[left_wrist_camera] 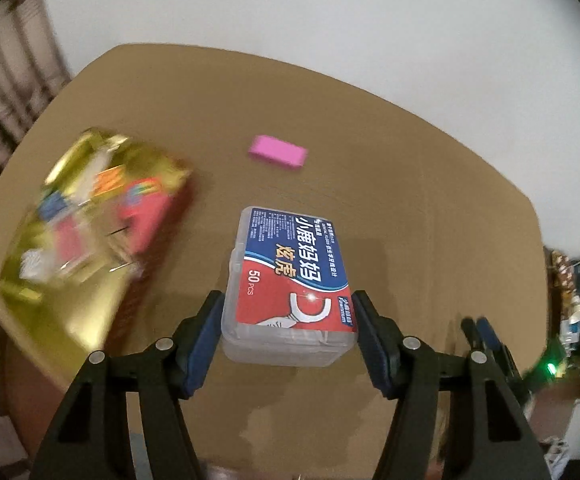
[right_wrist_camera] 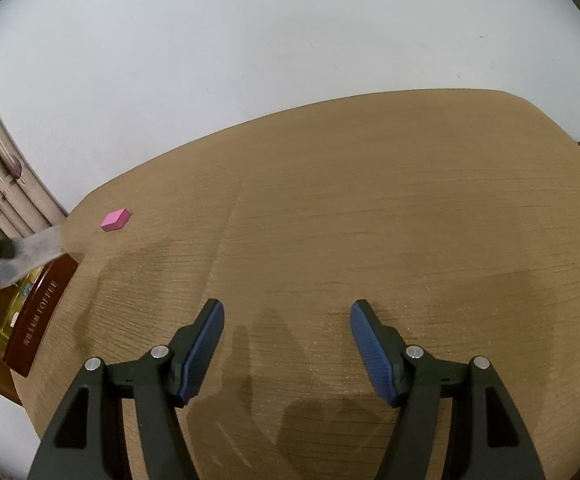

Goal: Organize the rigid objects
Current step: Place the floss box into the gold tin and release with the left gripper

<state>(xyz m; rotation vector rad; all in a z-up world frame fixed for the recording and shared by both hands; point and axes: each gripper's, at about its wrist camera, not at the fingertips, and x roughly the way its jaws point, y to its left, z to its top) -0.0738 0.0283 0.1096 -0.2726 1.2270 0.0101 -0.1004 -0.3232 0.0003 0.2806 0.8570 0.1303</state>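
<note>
- Gold box (left_wrist_camera: 90, 232) is lying at the left, blurred, contents unclear.
- Left tongs (left_wrist_camera: 288, 312) are pinching the floss case (left_wrist_camera: 290, 280) above the table (left_wrist_camera: 410, 200), long axis pointing away.
- Pink eraser (left_wrist_camera: 278, 152) is lying beyond.
- Right tongs (right_wrist_camera: 288, 320) are hanging spread, empty.

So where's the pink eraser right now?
The pink eraser lies flat on the wooden table, beyond the floss box in the left claw, right of the gold box.
</note>
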